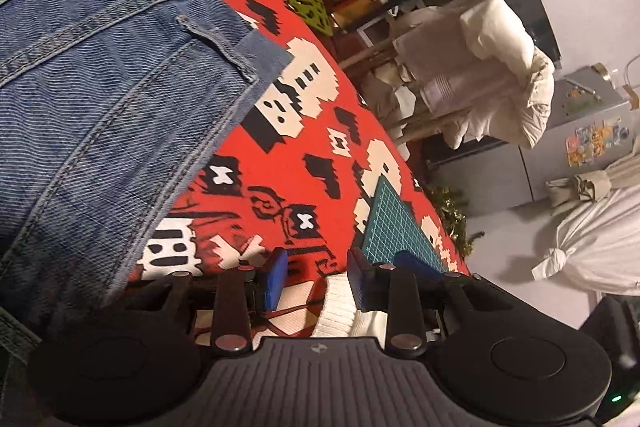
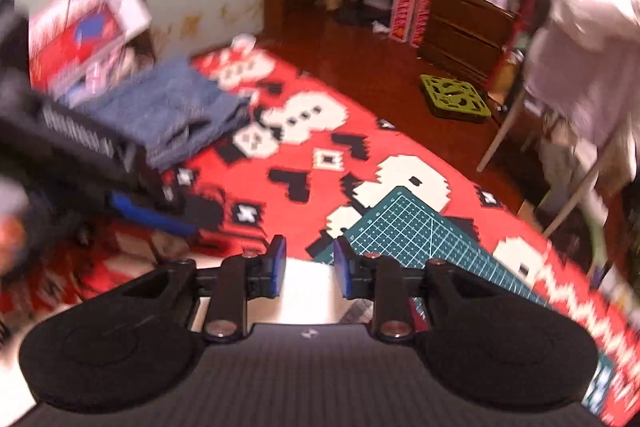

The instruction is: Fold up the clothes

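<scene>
Folded blue jeans (image 1: 100,87) lie on the red patterned rug (image 1: 320,155) and fill the left of the left wrist view. My left gripper (image 1: 316,279) hovers open to their right, nothing between its blue pads (image 1: 276,279). A white ribbed knit piece (image 1: 340,311) shows below the fingers. The blurred right wrist view has the jeans (image 2: 172,115) farther off at the upper left, with the left gripper's body (image 2: 80,147) in front of them. My right gripper (image 2: 309,263) is open over something white (image 2: 308,291) near a green cutting mat (image 2: 420,235).
The green cutting mat (image 1: 392,227) lies on the rug's right edge. A green lattice block (image 2: 454,99) sits on the wooden floor beyond. A chair draped with white cloth (image 1: 480,67) and a tied white bag (image 1: 592,239) stand at the right. Cluttered shelves (image 2: 460,19) line the back.
</scene>
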Available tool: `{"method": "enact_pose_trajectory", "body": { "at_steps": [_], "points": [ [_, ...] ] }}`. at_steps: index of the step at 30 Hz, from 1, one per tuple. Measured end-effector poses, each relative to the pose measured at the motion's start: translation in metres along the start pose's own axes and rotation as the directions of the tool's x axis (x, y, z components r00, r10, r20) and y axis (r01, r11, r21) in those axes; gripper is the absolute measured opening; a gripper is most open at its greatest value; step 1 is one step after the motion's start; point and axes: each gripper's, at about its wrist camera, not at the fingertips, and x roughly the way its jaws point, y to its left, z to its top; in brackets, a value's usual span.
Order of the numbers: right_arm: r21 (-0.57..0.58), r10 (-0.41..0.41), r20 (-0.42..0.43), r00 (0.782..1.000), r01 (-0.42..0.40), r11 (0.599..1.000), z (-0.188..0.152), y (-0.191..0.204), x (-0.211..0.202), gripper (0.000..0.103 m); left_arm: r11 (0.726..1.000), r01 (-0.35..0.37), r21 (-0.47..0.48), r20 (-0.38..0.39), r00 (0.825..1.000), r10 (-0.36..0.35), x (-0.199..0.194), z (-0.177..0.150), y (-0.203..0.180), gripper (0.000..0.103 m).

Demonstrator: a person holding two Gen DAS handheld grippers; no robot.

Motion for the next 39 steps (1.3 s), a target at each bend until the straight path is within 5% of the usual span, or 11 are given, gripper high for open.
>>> {"method": "enact_pose_trajectory", "body": {
  "at_steps": [10,14,21,28,39],
  "points": [
    [-0.126,0.008,-0.077,0.997,-0.018,0.992,-0.009,0.013,0.000,0.029,1.000,0.011,-0.009,-0.011,1.000,-0.011,0.000,0.001,0.001,0.031],
    [-0.257,-0.039,-0.093,0.995,0.014,0.966,0.001,0.025,0.007,0.036,1.000,0.016,-0.011,-0.010,1.000,-0.016,-0.001,0.002,0.001,0.031],
    [-0.274,0.057,-0.161,0.985,-0.100,0.957,0.014,0.012,0.019,0.034,1.000,0.017,-0.022,-0.012,1.000,-0.017,-0.001,0.004,0.003,0.031],
    [-0.198,0.153,-0.182,0.971,-0.188,0.962,0.011,0.005,0.018,0.006,0.999,0.026,-0.032,-0.010,1.000,-0.026,-0.004,0.005,0.005,0.031],
    [-0.217,-0.014,-0.014,1.000,0.011,0.976,0.036,0.008,0.028,0.001,0.998,0.038,-0.048,0.019,0.999,-0.037,-0.009,0.009,0.005,0.031]
  ]
}}
